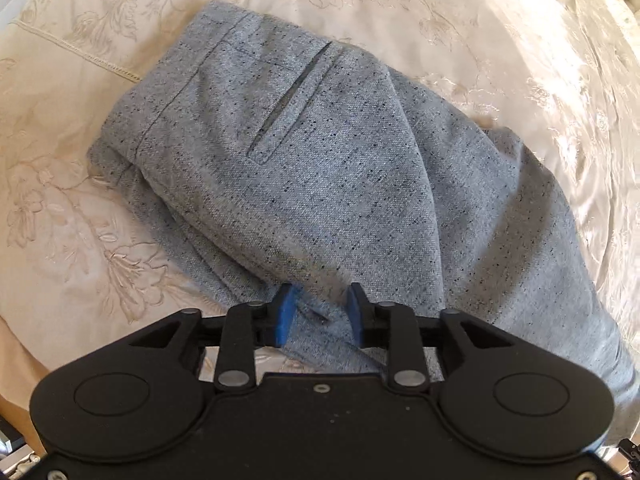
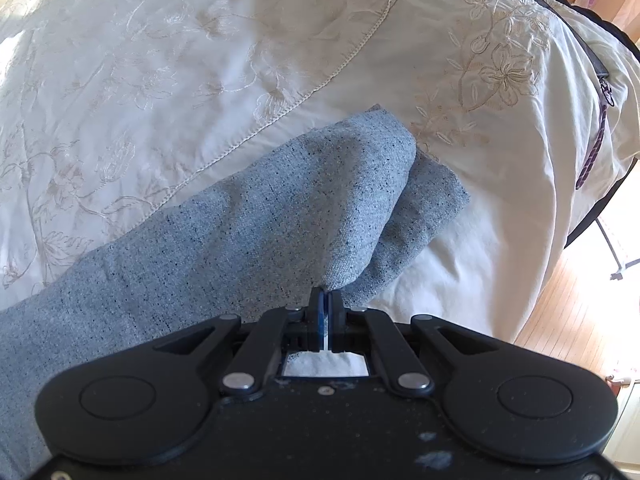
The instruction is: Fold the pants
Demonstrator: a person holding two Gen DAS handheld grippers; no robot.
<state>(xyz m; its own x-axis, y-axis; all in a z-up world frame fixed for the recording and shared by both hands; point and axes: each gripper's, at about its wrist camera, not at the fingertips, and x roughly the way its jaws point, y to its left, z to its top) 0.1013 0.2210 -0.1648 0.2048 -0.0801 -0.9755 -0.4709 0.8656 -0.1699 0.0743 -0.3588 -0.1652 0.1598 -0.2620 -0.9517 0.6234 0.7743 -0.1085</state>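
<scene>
- Lying on the cream embroidered bedspread [image 1: 80, 208], the grey speckled pants [image 1: 320, 184] sit bunched and partly folded, with the waistband end toward the far left of the left wrist view.
- A slit pocket [image 1: 296, 96] runs diagonally across the top panel of the pants, facing up.
- At least 2 layers of cloth show at the left edge of the pants, the upper one overlapping the lower.
- The left gripper [image 1: 320, 304] hovers at the near edge of the pants with its 2 blue pads [image 1: 285, 312] spread apart; a ridge of grey fabric lies in the gap between them, and neither pad visibly presses on it.
- The right gripper [image 2: 328, 300] has its fingers pressed together on a pinch of the pants [image 2: 248, 224], with only a thin sliver of light between the pads.
- From that pinch the cloth rises away in a rounded fold, and a 2nd layer peeks out beside it on the right, resting on the bedspread [image 2: 160, 60].
- A corded seam [image 2: 304, 92] crosses the bedspread diagonally just beyond the pants.
- Past the bed edge on the right, a strip of wooden floor [image 2: 576, 304] is visible.
</scene>
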